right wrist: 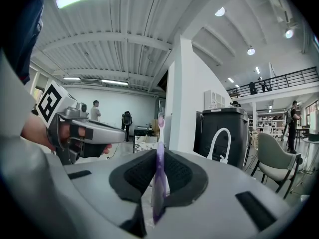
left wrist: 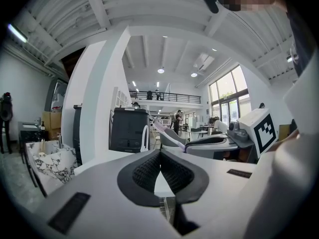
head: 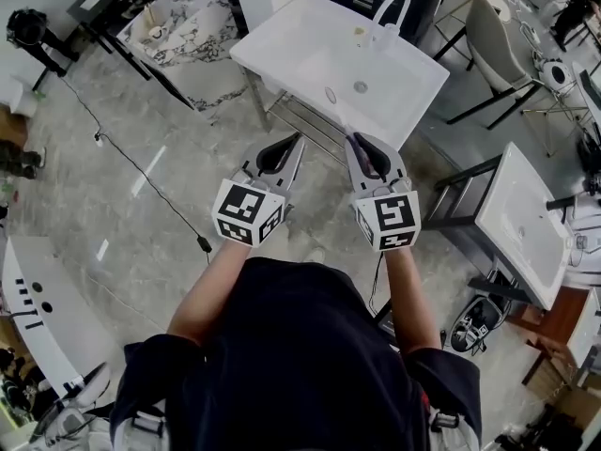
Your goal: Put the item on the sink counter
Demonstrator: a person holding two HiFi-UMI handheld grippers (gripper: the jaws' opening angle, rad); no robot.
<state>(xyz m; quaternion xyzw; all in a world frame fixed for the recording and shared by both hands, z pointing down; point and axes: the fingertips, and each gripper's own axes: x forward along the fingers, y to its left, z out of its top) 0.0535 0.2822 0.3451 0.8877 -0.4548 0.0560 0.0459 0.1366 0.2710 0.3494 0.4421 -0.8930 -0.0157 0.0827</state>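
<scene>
We hold both grippers side by side at chest height, tips pointing forward over the marbled grey floor (head: 113,205). The right gripper (right wrist: 159,159) is clamped on a purple toothbrush (right wrist: 159,183). Its handle is pinched upright between the ribbed black pads (right wrist: 137,176), and the brush end rises past the tips. The left gripper (left wrist: 159,156) sits just beside the right one, apart from it. Its jaws are drawn together so the pad tips meet, with nothing between them. The white sink (head: 282,38) stands ahead of both grippers on a metal frame. Its near rim lies just beyond the tips in the head view, and its white arched faucet (head: 392,9) is at the far edge, ahead and to the right of the right gripper. The toothbrush is in the air short of the sink, touching nothing but the gripper's pads. To the right of the right gripper stands a second white sink (head: 512,191). Off to the left of the left gripper a black cable (head: 141,169) runs across the floor.
</scene>
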